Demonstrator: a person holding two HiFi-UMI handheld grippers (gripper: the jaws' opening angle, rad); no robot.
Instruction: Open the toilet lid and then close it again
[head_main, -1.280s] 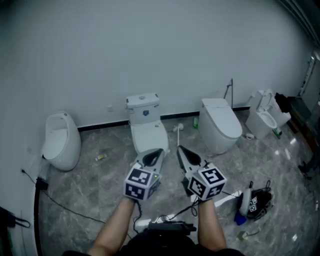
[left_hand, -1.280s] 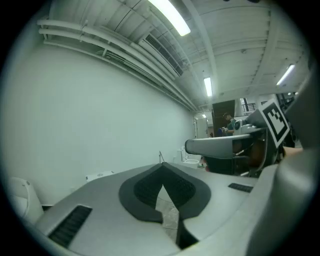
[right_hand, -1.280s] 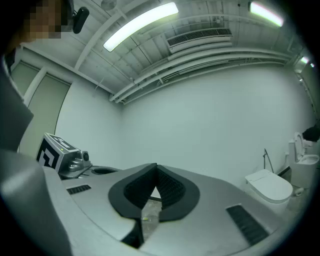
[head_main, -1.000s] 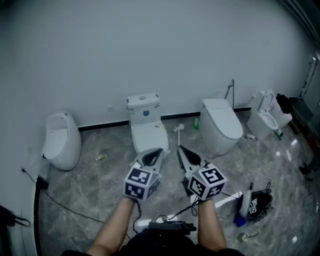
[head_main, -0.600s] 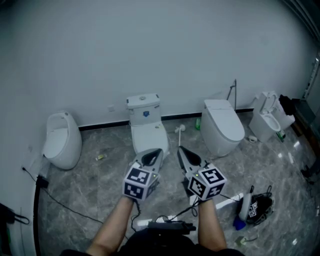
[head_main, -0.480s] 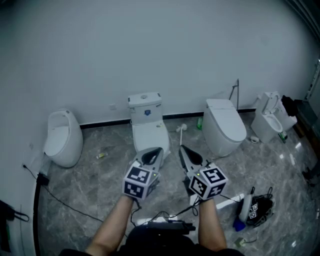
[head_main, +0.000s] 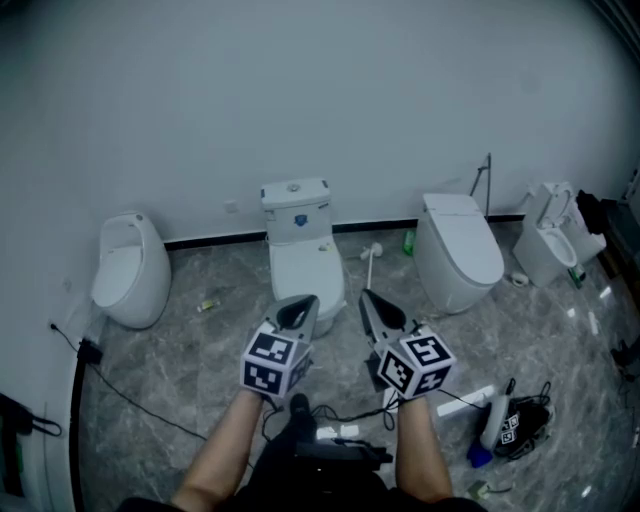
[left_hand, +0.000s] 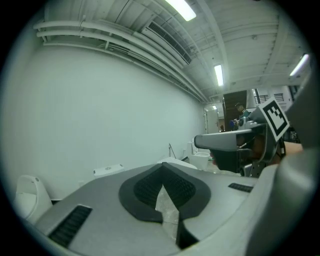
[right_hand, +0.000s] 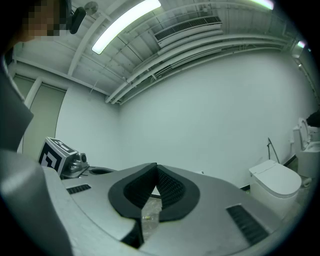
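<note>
I judge this to be the approach, before the opening step has begun; the white two-piece toilet with a square tank (head_main: 296, 212) stands at the back edge of the grey marbled floor (head_main: 190, 370), against the white wall (head_main: 300, 90), and its white oval lid (head_main: 306, 268) lies flat and shut. Both tools hang in front of the bowl and apart from it; nothing touches the lid yet.

The next move, as I read it, calls for carrying one tool forward and down to the front rim of the lid, getting a tip under that edge, then swinging the lid up toward the tank; either the jaws must open to pinch the rim, or a closed tip must hook beneath it; I cannot tell from here how much overhang the rim offers.

The left gripper (head_main: 299, 304) has its dark ribbed pads pressed together at the tip, with nothing between them; its own view (left_hand: 162, 169) shows only floor through the slot below. The right gripper (head_main: 369, 299) is the same: pads meeting, empty (right_hand: 155, 168).

A white urinal-shaped bowl (head_main: 130, 270) and a white tankless toilet (head_main: 462, 250) stand along the same back edge, well apart on either side; I take the middle toilet as the target.
</note>
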